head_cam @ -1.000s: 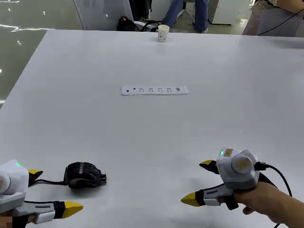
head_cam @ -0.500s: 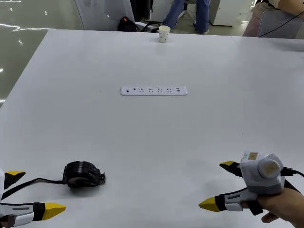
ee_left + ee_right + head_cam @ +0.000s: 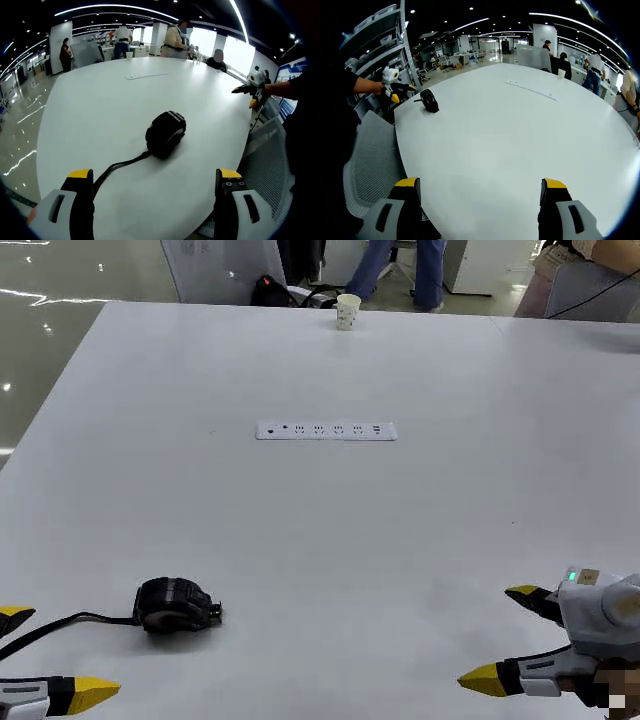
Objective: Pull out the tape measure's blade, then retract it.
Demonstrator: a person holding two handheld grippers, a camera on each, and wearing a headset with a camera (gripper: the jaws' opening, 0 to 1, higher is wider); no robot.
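Black tape measure [image 3: 175, 605] is lying on the white tabletop [image 3: 320, 520], near the front left. I am keeping the left gripper [image 3: 50, 655] just beside it, jaws apart and gripping nothing. The left gripper view is showing the tape's black strap [image 3: 120, 164] trailing toward those jaws. The right gripper [image 3: 500, 635] is hanging well apart at the front right, jaws apart, empty. The head view is adding a power strip [image 3: 326, 430] mid-table and a paper cup [image 3: 346, 310] at the far edge.
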